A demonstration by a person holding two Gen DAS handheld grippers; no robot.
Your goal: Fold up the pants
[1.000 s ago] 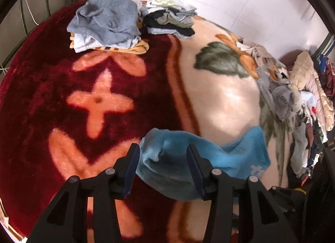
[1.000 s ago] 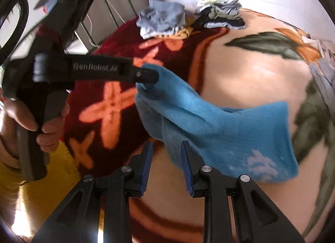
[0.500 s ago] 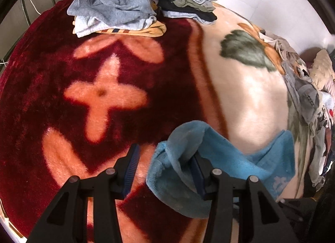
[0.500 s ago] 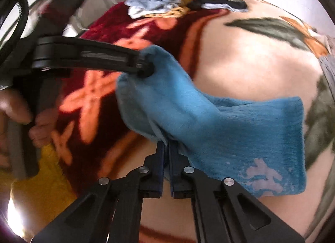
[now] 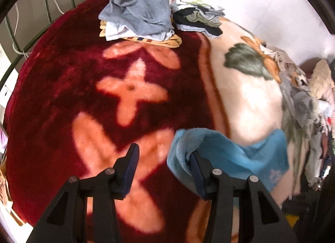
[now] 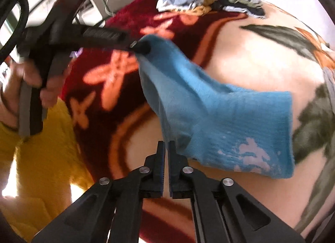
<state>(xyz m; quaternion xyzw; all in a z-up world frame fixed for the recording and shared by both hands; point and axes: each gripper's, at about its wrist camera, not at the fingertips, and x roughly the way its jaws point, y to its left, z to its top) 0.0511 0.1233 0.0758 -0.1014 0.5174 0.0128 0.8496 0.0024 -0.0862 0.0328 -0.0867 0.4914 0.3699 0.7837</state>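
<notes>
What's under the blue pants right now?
Under the blue pants lies the blanket, cream and red. The left gripper's finger sits inside a fold. Anything beneath the cloth is hidden.

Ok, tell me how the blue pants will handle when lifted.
Probably floppy: the pants sag between the left gripper and right gripper. Likely light: one left finger carries an end. The fuzzy knit should grip rather than slip.
</notes>
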